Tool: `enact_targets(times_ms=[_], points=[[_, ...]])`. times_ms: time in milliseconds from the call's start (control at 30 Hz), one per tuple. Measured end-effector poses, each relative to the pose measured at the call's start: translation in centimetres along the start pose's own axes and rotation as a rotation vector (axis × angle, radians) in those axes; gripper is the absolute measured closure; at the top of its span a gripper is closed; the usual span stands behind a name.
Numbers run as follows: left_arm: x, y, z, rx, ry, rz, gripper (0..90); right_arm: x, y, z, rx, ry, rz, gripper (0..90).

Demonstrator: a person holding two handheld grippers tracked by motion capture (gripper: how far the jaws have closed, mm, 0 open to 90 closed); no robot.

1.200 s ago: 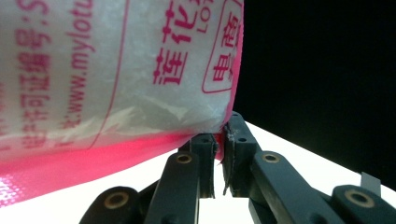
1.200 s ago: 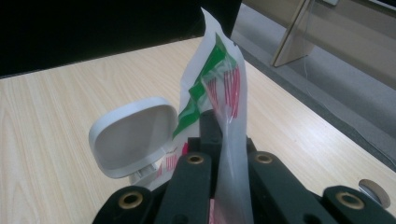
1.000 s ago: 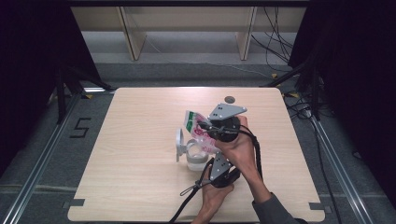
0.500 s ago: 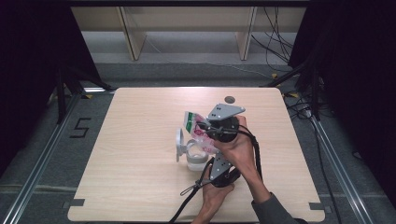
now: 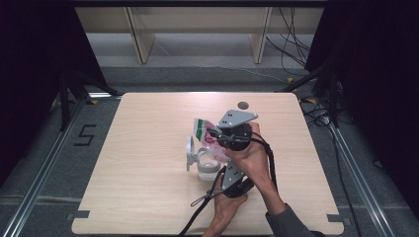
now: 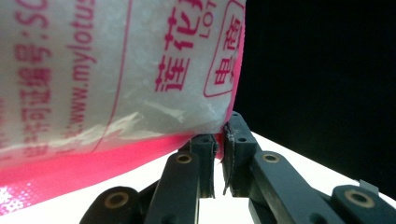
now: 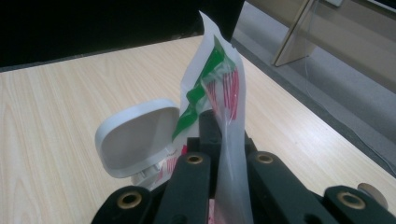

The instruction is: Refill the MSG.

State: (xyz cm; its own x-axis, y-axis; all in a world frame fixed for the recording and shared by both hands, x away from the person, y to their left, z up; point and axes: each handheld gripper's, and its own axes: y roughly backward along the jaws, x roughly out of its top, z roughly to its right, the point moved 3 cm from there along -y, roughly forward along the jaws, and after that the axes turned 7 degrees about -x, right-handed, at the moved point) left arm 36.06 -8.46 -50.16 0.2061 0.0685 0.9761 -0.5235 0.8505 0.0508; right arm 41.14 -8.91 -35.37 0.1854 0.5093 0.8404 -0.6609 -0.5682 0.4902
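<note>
A clear plastic bag (image 5: pixel 206 132) with red print and a green stripe hangs tilted over a white tub (image 5: pixel 207 169) whose flip lid (image 5: pixel 190 148) stands open. My right gripper (image 5: pixel 214 135), the one with the grey plate, is shut on the bag's upper part. In the right gripper view the bag (image 7: pixel 219 79) rises between the jaws of the right gripper (image 7: pixel 224 135), and the lid (image 7: pixel 135 137) lies just behind. My left gripper (image 5: pixel 221 167) comes from below. In the left gripper view the left gripper (image 6: pixel 219 140) pinches the bag's (image 6: pixel 116 70) pink bottom seam.
The wooden table (image 5: pixel 148 197) has bare room on the left and at the far side. A small dark disc (image 5: pixel 242 105) lies near the far edge. Behind the table stands a low shelf (image 5: pixel 197 29); cables (image 5: pixel 296 59) run along the floor at the right.
</note>
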Motion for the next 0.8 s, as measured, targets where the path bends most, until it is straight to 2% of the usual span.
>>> enact_targets(times_ms=[33,133,200,433,533,567,733,767,800], points=[[0.02,-0.03,-0.01,-0.003,-0.002,0.005,83.6,0.06,-0.04,0.04,-0.015,0.011,0.010,89.6],[0.04,-0.03,-0.02,-0.001,-0.002,0.006,83.6,0.05,0.01,-0.11,-0.011,-0.012,-0.004,89.5],[0.06,-0.08,0.00,-0.007,-0.002,0.015,83.5,0.12,-0.06,0.01,-0.015,0.014,0.010,89.5],[0.12,0.03,-0.02,-0.002,-0.004,0.006,83.6,0.23,-0.02,0.02,-0.020,0.015,0.012,89.4],[0.13,-0.05,-0.02,-0.006,-0.003,0.015,83.6,0.23,-0.03,0.01,-0.019,0.013,0.013,89.4],[0.12,-0.03,-0.03,-0.005,-0.004,0.014,83.6,0.21,-0.01,-0.11,-0.016,-0.004,0.006,89.4],[0.12,-0.07,0.02,-0.006,-0.002,0.017,83.5,0.21,-0.01,-0.09,-0.016,-0.005,0.003,89.4],[0.17,-0.21,0.24,-0.012,0.023,0.041,83.5,0.21,-0.01,-0.08,-0.015,-0.003,0.002,89.4],[0.11,-0.05,-0.01,-0.004,-0.002,0.013,83.5,0.21,0.06,-0.09,-0.007,-0.008,-0.009,89.4]])
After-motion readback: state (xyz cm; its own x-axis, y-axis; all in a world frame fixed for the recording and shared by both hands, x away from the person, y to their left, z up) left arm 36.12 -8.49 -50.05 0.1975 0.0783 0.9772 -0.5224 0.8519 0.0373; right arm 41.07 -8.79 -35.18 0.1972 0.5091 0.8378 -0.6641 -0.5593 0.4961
